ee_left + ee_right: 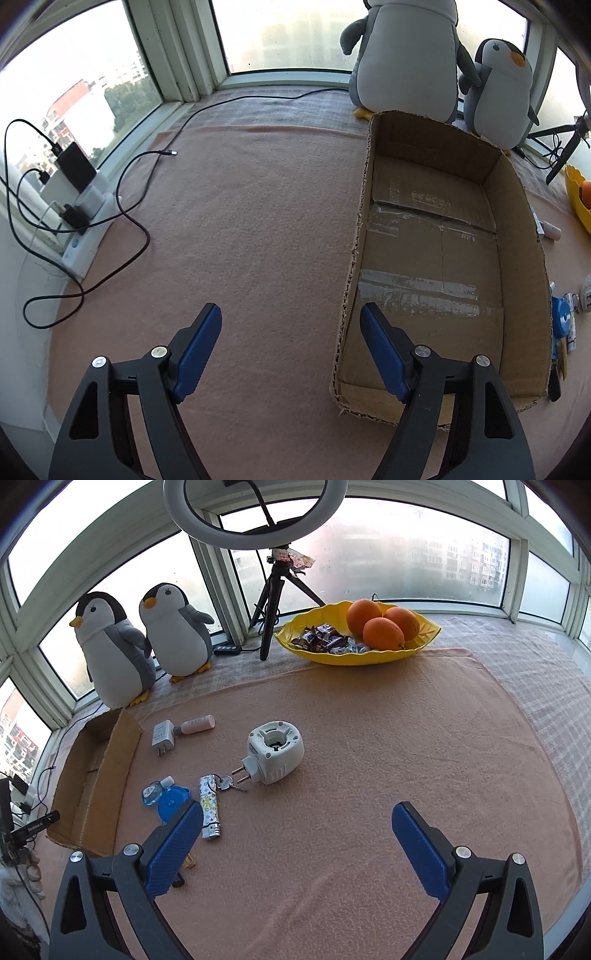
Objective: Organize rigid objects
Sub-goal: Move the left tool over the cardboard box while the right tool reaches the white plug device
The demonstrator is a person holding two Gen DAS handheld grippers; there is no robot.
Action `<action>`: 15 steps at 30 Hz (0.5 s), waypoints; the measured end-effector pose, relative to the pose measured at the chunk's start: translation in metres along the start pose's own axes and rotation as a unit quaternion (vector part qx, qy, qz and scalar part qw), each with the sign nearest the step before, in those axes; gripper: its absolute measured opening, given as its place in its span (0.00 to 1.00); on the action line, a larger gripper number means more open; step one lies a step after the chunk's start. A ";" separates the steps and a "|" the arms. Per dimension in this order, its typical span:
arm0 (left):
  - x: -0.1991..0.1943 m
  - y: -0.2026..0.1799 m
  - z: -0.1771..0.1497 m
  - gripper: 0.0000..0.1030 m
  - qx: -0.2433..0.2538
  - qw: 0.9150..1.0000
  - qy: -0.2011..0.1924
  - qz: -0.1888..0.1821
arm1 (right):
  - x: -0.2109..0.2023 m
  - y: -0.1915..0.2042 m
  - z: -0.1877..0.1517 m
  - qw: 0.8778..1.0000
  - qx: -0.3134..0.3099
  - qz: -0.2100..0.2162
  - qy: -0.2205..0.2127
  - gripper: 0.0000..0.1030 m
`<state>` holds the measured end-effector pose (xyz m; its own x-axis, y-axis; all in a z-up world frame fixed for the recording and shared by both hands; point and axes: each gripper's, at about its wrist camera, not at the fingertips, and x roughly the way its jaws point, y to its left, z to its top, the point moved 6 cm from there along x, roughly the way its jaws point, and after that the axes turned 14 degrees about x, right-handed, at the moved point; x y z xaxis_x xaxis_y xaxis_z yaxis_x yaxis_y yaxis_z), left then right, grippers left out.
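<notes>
Both tongs spread wide, gripping nothing: left tongs (290, 350) just left of the empty cardboard box (436, 236), right tongs (295, 842) above the pink surface (369, 720); 6 or so rigid items lying right of the box, white plug-in device (275, 751) farthest out; probably best to straddle its round body squarely, avoid the prongs, close firmly, then carry over the box wall.
</notes>
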<state>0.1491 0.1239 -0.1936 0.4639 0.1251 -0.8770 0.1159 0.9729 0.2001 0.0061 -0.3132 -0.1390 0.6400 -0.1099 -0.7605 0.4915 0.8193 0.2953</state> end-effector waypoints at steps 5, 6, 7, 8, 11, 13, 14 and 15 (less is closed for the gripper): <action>0.009 -0.003 -0.001 0.71 -0.002 1.000 0.012 -0.012 | 0.014 -0.004 0.003 1.000 0.006 -0.003 0.014 0.89; 0.011 -0.005 -0.001 0.71 0.001 1.000 0.014 -0.014 | 0.016 -0.004 0.004 1.000 0.005 -0.004 0.015 0.89; 0.012 -0.007 0.000 0.71 0.003 1.000 0.014 -0.015 | 0.017 -0.005 0.006 1.000 0.004 -0.006 0.015 0.89; 0.013 -0.008 0.000 0.71 0.004 1.000 0.014 -0.016 | 0.019 -0.005 0.008 1.000 0.004 -0.007 0.016 0.88; 0.016 -0.012 0.001 0.64 0.009 1.000 0.015 -0.016 | 0.024 -0.007 0.016 1.000 0.009 -0.008 0.021 0.87; 0.020 -0.015 0.002 0.59 0.012 1.000 0.021 -0.017 | 0.029 -0.008 0.023 1.000 0.011 -0.008 0.026 0.83; 0.021 -0.016 0.002 0.59 0.013 1.000 0.022 -0.019 | 0.031 -0.008 0.027 0.999 0.013 -0.006 0.031 0.82; 0.021 -0.017 0.002 0.58 0.014 0.999 0.023 -0.020 | 0.035 -0.008 0.031 0.999 0.016 -0.001 0.038 0.81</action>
<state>0.1587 0.1097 -0.2149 0.4182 0.0964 -0.9032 0.1576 0.9716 0.1767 0.0429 -0.3410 -0.1501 0.5929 -0.0663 -0.8025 0.5120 0.8002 0.3122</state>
